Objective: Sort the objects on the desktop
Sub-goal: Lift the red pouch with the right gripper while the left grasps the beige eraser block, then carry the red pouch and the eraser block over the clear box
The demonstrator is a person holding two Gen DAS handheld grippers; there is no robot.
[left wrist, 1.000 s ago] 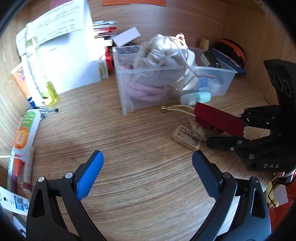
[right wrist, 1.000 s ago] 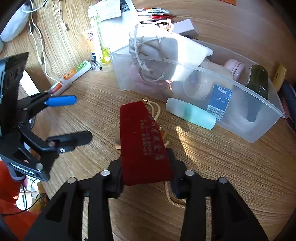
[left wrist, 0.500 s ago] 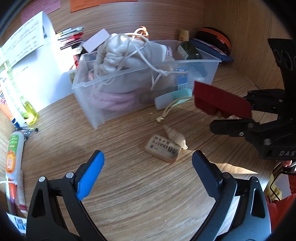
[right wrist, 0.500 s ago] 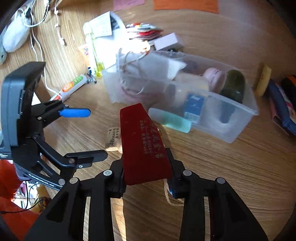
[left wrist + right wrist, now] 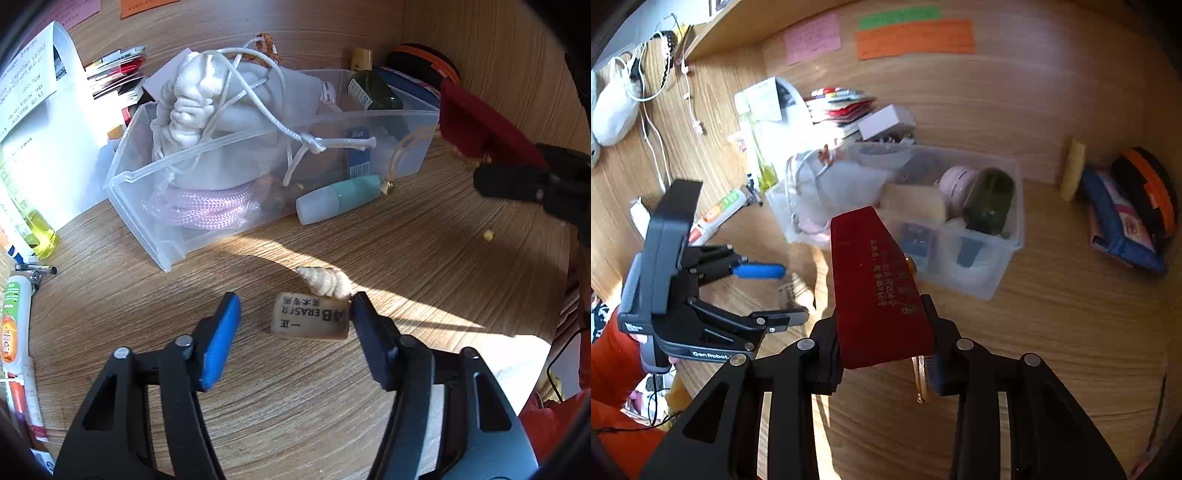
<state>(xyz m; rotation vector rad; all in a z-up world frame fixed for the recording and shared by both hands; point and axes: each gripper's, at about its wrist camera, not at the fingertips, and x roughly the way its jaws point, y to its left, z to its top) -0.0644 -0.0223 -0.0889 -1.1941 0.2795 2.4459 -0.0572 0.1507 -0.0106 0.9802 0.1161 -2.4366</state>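
My right gripper is shut on a flat dark red pouch and holds it above the desk, near the clear plastic bin; the pouch also shows in the left wrist view. My left gripper is open, low over the desk, with a worn tan eraser between its blue fingertips; the eraser touches the right fingertip. A small spiral seashell lies just behind the eraser. The bin holds a white drawstring bag, pink rope, a dark green bottle and more.
A teal-and-white tube lies against the bin's front. White papers, a yellow bottle and a glue tube are at the left. A blue pouch and an orange-black case lie at the far right. Wooden walls enclose back and right.
My left gripper moved forward and down around the eraser and narrowed its opening. My right gripper lifted the red pouch higher and towards the bin.
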